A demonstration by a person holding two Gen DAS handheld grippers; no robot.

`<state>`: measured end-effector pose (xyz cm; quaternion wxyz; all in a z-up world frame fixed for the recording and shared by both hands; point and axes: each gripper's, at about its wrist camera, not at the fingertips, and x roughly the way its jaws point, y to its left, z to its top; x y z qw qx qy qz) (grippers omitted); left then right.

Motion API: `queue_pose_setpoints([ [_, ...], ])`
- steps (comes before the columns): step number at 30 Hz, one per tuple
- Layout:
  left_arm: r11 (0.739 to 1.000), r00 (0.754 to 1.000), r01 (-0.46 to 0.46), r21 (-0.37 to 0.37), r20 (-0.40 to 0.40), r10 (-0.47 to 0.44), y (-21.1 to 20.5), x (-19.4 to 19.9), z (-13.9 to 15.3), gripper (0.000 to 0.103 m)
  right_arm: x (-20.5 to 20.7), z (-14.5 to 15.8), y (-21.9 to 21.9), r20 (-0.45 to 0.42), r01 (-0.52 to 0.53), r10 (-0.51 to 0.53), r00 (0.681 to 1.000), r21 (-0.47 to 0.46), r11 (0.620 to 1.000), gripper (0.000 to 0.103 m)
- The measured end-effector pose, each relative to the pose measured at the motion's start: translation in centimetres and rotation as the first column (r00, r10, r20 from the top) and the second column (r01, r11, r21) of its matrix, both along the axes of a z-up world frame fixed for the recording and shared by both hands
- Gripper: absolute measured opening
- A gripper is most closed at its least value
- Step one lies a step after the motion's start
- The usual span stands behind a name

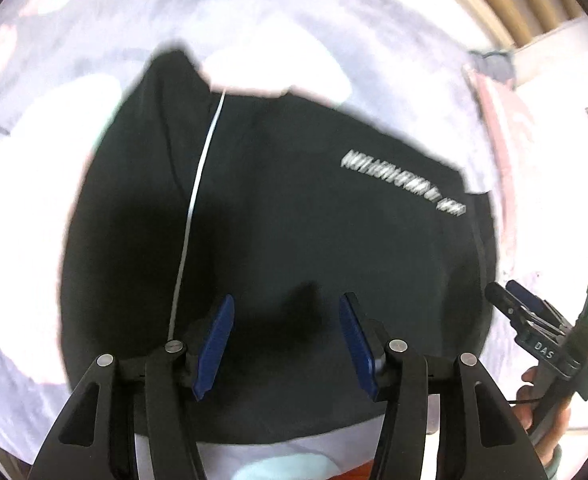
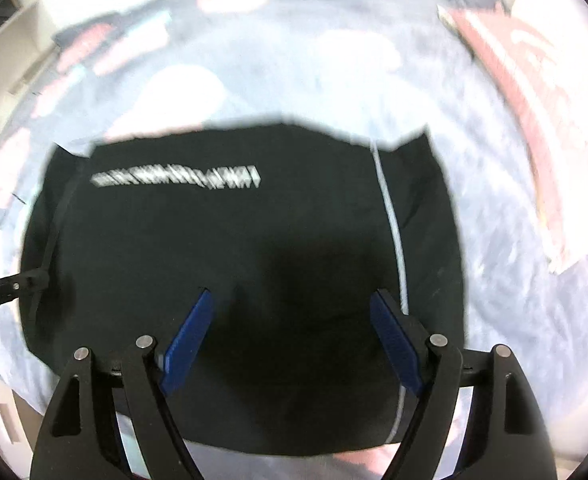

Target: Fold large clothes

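The white lettering (image 1: 403,182) on the folded black garment (image 1: 294,240) is too blurred to read. The garment lies on a pale patterned bedspread (image 1: 34,200). The left gripper (image 1: 286,340) and right gripper (image 2: 294,340) both hang above it, jaws apart and empty. Only the left view shows the right hand (image 1: 541,412) (partly cut off). Bedspread lies bare around every garment edge.

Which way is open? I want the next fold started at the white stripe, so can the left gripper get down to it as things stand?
Probably yes. The left gripper is open and empty above the black garment, and the white stripe lies uncovered just beside its fingers.
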<state>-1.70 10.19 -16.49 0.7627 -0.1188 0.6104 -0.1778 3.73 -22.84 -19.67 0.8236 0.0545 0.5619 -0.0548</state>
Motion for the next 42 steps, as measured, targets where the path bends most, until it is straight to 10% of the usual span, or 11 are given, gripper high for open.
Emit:
queue_pose_setpoints([
  [3,0.999,0.99,-0.009,0.053,0.144,0.001,0.3,0.1,5.4,0.056,-0.2,4.1,0.2,0.067,0.001,-0.001,0.998,-0.013,1.0,0.083],
  [7,0.998,0.907,0.01,0.056,0.419,-0.033,0.4,-1.3,13.4,0.056,-0.4,9.0,0.5,0.149,-0.019,0.008,0.989,0.072,0.997,0.083],
  [15,0.983,0.814,-0.062,0.17,0.578,-0.049,-1.5,-3.3,21.5,0.056,-1.3,16.7,1.9,0.242,-0.012,0.002,0.97,0.042,0.999,0.083],
  [27,0.973,0.837,-0.086,0.214,0.545,-0.046,-4.6,-3.1,21.2,0.056,-2.3,19.6,2.3,0.249,0.012,0.009,0.968,-0.079,0.997,0.083],
  [42,0.942,0.855,-0.09,0.322,0.511,-0.093,-5.4,-3.6,19.1,0.056,-3.4,17.6,1.1,0.208,0.031,-0.026,0.978,-0.021,0.999,0.083],
])
